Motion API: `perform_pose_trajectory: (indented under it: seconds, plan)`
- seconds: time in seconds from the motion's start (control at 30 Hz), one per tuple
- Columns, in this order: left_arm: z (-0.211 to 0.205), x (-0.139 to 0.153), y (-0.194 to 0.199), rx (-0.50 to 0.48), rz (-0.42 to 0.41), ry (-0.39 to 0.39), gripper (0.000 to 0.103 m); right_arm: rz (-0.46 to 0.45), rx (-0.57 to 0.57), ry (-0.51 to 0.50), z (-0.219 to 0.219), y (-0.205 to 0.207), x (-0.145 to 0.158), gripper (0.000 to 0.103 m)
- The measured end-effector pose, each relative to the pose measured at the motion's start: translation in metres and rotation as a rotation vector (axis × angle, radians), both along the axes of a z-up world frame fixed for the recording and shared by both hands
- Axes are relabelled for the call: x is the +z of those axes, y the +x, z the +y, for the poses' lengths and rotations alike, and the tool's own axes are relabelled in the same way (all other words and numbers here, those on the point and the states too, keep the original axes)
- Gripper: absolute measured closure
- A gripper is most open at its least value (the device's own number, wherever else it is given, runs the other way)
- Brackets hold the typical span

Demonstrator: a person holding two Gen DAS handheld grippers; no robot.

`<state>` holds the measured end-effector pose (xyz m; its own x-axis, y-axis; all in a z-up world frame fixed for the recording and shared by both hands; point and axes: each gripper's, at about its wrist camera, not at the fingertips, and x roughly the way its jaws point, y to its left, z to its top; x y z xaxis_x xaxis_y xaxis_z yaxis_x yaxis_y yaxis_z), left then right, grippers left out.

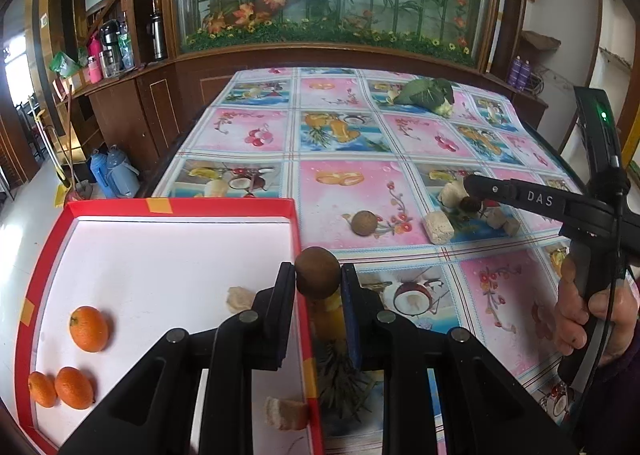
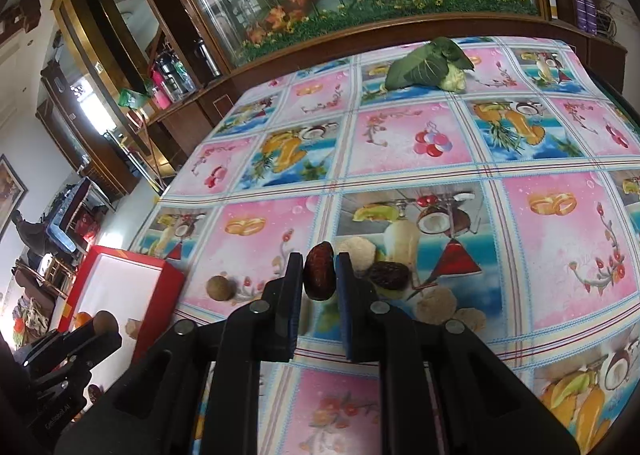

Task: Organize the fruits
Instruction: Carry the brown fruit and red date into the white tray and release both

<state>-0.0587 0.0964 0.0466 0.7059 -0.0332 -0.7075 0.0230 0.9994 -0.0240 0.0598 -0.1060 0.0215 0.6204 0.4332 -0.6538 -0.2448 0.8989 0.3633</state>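
Fruits held in both grippers beside the red box [image 1: 298,239].

Left of the box's right wall lie three oranges [image 1: 89,329]; the left gripper [image 1: 318,275] clamps a round brown fruit [image 1: 318,272] right over that wall, so the box sits just leftward. Well right, the right gripper [image 2: 319,275] pinches an upright date [image 2: 319,270].
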Motion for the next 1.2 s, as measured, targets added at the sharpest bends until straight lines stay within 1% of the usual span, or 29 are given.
perform_pose_trajectory:
  seconds: [0.1,0.27,0.5,0.63,0.73,1.0,1.1,1.2]
  plan:
    - [0.009,0.006,-0.005,0.013,-0.026,-0.007,0.081,-0.007,0.023,0.010,0.014,-0.009,0.002,0.085]
    - [0.024,0.015,-0.014,0.044,-0.064,-0.003,0.081,-0.057,0.076,0.007,0.048,-0.031,0.010,0.085]
    - [0.049,0.021,-0.030,0.114,-0.100,0.032,0.081,-0.120,0.171,0.034,0.104,-0.063,0.021,0.084]
    - [0.068,0.020,-0.040,0.172,-0.106,0.057,0.081,-0.104,0.241,0.038,0.135,-0.077,0.019,0.084]
    - [0.081,0.017,-0.047,0.212,-0.108,0.076,0.081,-0.093,0.289,0.021,0.157,-0.089,0.015,0.084]
    - [0.122,0.003,-0.072,0.318,-0.071,0.090,0.081,-0.069,0.390,-0.020,0.190,-0.109,0.004,0.084]
    - [0.126,-0.004,-0.078,0.330,-0.052,0.091,0.081,-0.057,0.414,-0.041,0.200,-0.115,-0.001,0.084]
    - [0.123,-0.007,-0.077,0.316,-0.042,0.094,0.081,-0.036,0.430,-0.061,0.207,-0.116,-0.007,0.084]
